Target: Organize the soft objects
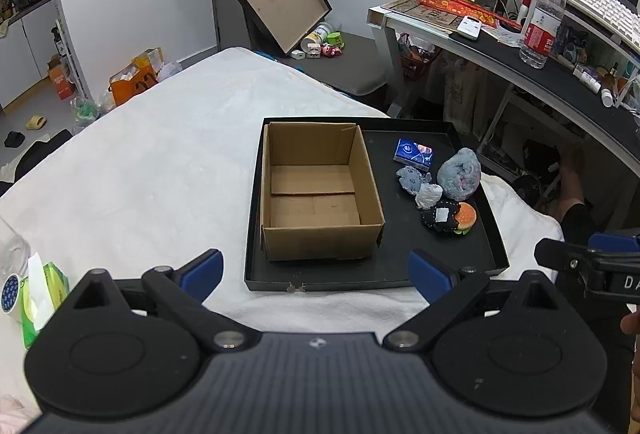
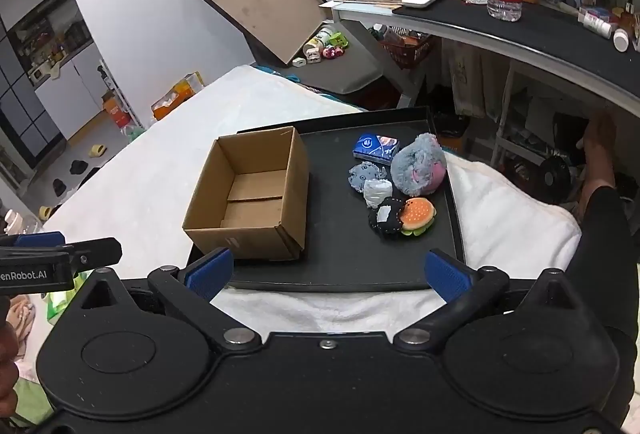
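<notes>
Cardboard box (image 1: 320,190), one only, open-topped and empty, stands on the left half of one shallow black tray (image 1: 472,258). The tray lies on a bed covered by a white blanket (image 1: 160,162).

Six soft things are clustered on the tray's right half, all outside the box. One blue tissue pack (image 1: 414,153) lies farthest from the cameras. One round grey plush (image 1: 459,173) with a pink patch sits just beside it, nearest the tray's right wall. One small blue-grey soft piece (image 1: 409,180) lies near the box side, touching one pale crumpled piece (image 1: 429,195). One black pouch (image 1: 440,216) with white stitching and a white label lies nearer the cameras, touching one hamburger plush (image 1: 465,218).

Two handheld grippers hover over the near edge of the bed, both tilted downward toward the tray and side by side. The left gripper (image 1: 316,270) has its jaws spread wide with nothing between them; in its own view the blue pads frame the box and the tray's near wall. The right gripper (image 2: 330,272) likewise has its jaws spread wide and empty, its pads framing the tray's near edge, with the soft things ahead and slightly right. Neither gripper touches the tray, the box or any soft thing. Each gripper's tip shows at the edge of the other's view.

To the right stands a cluttered table (image 1: 500,54) bearing one water bottle (image 1: 542,24).
</notes>
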Demonstrator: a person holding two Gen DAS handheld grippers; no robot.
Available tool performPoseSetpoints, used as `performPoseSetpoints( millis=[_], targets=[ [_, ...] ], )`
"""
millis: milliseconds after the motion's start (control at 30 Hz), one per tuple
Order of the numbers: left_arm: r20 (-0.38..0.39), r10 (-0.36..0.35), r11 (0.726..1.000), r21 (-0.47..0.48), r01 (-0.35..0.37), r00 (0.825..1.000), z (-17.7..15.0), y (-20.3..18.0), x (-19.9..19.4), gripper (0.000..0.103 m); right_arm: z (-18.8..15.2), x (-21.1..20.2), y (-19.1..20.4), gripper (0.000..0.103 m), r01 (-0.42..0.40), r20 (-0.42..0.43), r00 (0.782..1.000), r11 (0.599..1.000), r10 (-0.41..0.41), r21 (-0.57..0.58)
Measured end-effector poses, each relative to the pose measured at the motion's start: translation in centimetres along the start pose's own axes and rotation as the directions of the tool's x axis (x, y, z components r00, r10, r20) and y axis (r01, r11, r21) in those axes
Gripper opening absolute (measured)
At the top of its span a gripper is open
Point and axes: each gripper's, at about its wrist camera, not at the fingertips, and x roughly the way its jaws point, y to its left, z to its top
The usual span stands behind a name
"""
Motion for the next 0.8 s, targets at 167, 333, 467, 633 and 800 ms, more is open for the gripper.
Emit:
performPoseSetpoints(
  millis=[167,333,467,633,800],
  targets=[
    [-0.003,-0.003,1.0,0.006,0.003,1.0,0.0,-0.2,-0.3,0.098,0.2,-0.4,-0.4,0.103,-0.001,0.021,1.0,0.999,0.0,0.046],
    [0.002,-0.012,1.0,0.029,0.011,1.0,0.0,-0.9,-0.6,0.098,0.2,-0.8,-0.4,0.103,-0.005,0.026,1.0,0.999,0.003,0.042],
    [0.011,-0.008,1.0,0.024,0.008,1.0,0.2,-0.9,-1.0,0.098,0.2,-1.0,-0.4,0.103,-0.005,0.032,0.999,0.999,0.004,0.04],
    [0.017,-0.004,1.0,0.014,0.004,1.0,0.0,-0.6,-1.4,0.098,0.0,-1.1,-0.2,0.103,-0.011,0.036,0.999,0.999,0.01,0.04],
    [0.009,-0.007,1.0,0.025,0.007,1.0,-0.2,-0.8,-1.4,0.098,0.0,-1.2,0.1,0.103,-0.011,0.04,0.999,1.0,0.01,0.027]
  ],
)
